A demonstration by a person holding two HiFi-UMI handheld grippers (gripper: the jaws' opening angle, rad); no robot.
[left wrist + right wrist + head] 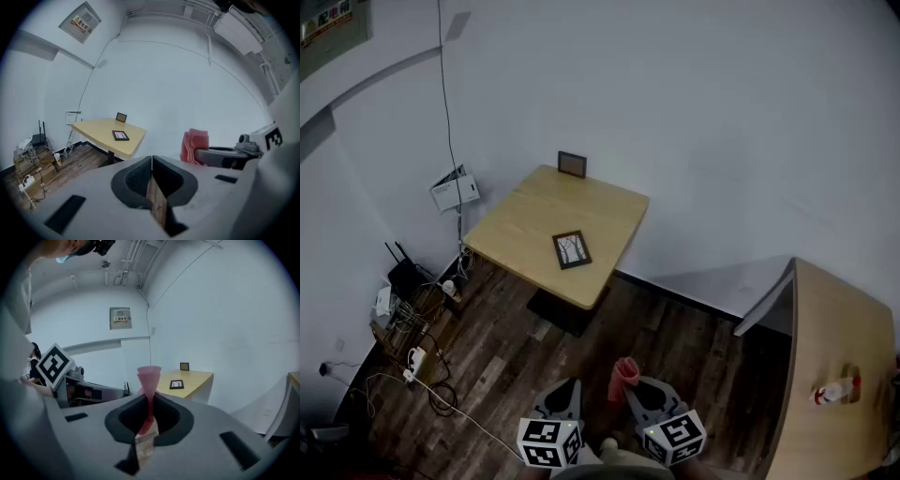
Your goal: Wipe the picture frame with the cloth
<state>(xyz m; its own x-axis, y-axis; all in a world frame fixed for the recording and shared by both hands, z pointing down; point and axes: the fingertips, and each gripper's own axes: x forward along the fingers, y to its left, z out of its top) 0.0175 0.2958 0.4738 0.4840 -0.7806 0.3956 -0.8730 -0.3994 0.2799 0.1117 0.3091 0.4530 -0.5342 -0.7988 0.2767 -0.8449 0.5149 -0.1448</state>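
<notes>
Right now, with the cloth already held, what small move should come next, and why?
Probably step toward the table, carrying the right tool forward: it is shut on the pink cloth, but the picture frame lies flat there, far ahead of it, so wiping cannot begin yet.

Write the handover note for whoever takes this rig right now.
Left tongs: shut, empty.
Right tongs: shut on the pink cloth, which sticks up from the jaws.
Table: some way ahead across the floor. One picture frame lies flat on it; a second frame stands at its far edge.
Done: cloth in the grip.
Left: walk up to the table and wipe the frame; no wiping has begun.
</notes>
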